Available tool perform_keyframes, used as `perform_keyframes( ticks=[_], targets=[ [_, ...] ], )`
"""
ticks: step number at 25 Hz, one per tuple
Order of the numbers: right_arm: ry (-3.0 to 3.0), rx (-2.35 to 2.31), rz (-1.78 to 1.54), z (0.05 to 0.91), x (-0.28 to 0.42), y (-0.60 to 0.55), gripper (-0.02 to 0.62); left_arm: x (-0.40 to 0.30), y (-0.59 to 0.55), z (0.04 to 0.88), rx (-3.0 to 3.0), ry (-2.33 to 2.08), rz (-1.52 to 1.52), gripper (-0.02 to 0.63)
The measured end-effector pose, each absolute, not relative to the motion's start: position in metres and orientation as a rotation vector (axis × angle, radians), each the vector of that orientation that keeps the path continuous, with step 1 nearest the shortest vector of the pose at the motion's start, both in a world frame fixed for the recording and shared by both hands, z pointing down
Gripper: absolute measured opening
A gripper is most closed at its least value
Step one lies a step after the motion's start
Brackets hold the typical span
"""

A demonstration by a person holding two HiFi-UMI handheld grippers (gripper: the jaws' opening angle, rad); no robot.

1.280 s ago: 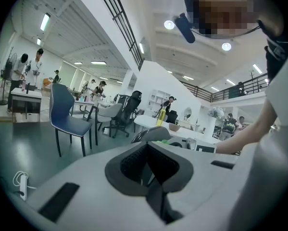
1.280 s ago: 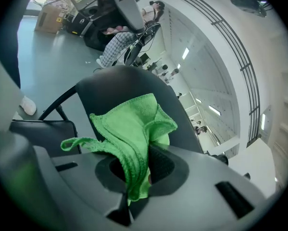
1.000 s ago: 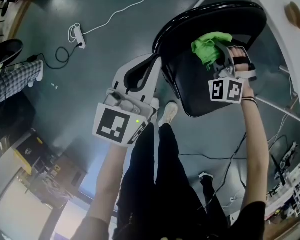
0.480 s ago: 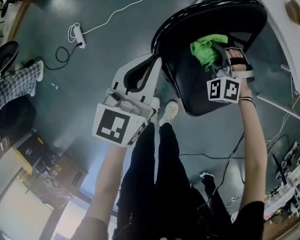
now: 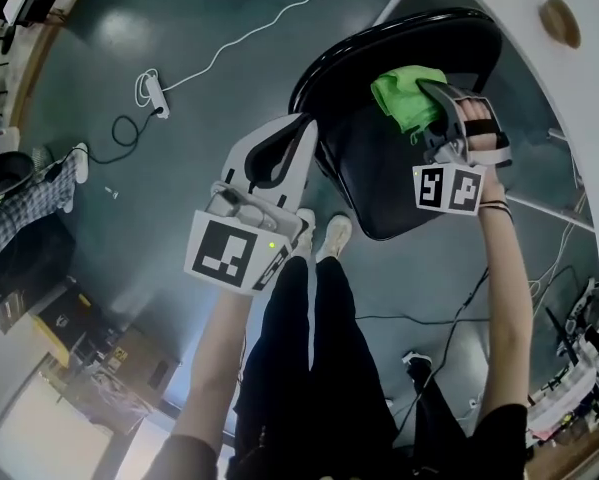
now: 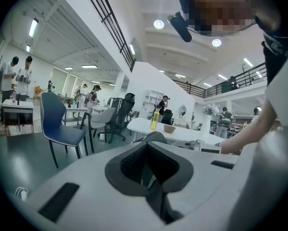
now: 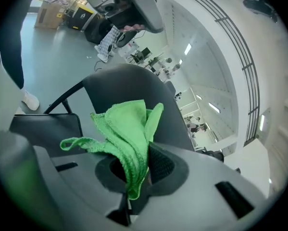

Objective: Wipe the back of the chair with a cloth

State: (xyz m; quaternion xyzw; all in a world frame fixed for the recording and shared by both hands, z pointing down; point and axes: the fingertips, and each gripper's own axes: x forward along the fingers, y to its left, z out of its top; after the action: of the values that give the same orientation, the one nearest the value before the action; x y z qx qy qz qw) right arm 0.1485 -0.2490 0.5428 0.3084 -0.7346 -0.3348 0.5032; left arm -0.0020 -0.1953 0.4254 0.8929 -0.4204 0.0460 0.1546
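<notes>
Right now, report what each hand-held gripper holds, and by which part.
Right hand-held gripper: shut on the green cloth, pinching its bunched lower end; the rest fans out above the jaws. Left hand-held gripper: jaws together, holding nothing.

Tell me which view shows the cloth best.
Right gripper view: the green cloth sits large, pinched in the right tool. The head view shows it small against the chair; the left gripper view shows none.

The right gripper (image 7: 134, 186) clamps a green cloth (image 7: 127, 136) at frame centre, against the dark chair back (image 7: 129, 88) behind it.
</notes>
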Motion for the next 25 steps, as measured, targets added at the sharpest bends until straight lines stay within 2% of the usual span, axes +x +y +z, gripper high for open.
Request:
perform_keyframes(
  ticks=[11,25],
  targets=[
    [-1.673,0.962,-0.854,0.478,0.194,-0.293,0.043,0.014,-0.212,0.396,2.593,-1.178,0.131,0.006],
    [-1.611,1.021,-0.811,0.462,0.247,-0.342,0.043,0.035,-0.224,0.392,2.603,-1.162,0.150,0.006]
  ],
)
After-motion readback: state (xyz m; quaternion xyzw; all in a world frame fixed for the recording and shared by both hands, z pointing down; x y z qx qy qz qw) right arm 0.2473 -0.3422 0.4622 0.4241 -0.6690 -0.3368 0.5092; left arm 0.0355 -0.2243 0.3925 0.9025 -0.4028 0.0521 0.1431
